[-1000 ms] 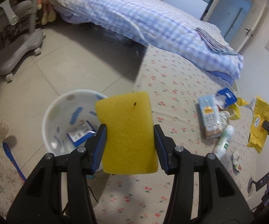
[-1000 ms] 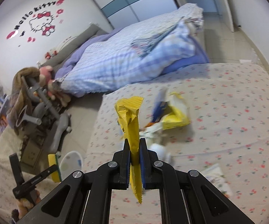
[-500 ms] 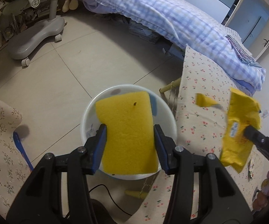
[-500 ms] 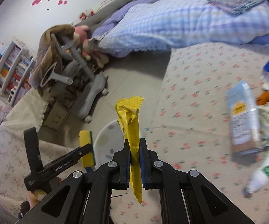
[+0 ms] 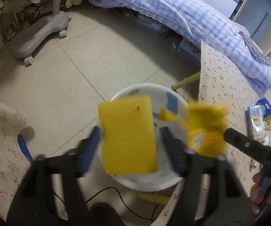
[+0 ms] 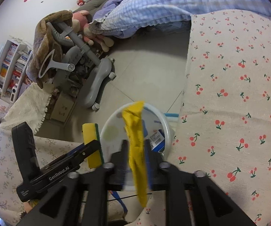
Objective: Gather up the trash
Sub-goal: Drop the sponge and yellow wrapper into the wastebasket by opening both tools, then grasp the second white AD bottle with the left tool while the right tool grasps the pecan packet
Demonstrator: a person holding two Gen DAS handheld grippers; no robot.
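While opening, left gripper [image 6: 95,146] reads "GenRobot.AI".

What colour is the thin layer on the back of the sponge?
Green, on a yellow sponge; the right wrist view shows its edge best.

Grey tiled floor [image 5: 75,60] carries a white bin [image 5: 146,182], close against the edge of the cherry-print bed cover [image 6: 229,94]. Grey wheeled chair base [image 5: 35,32] stands on the tiles well beyond the bin. Packets [image 5: 257,120] lie on the cover, right of the bin.
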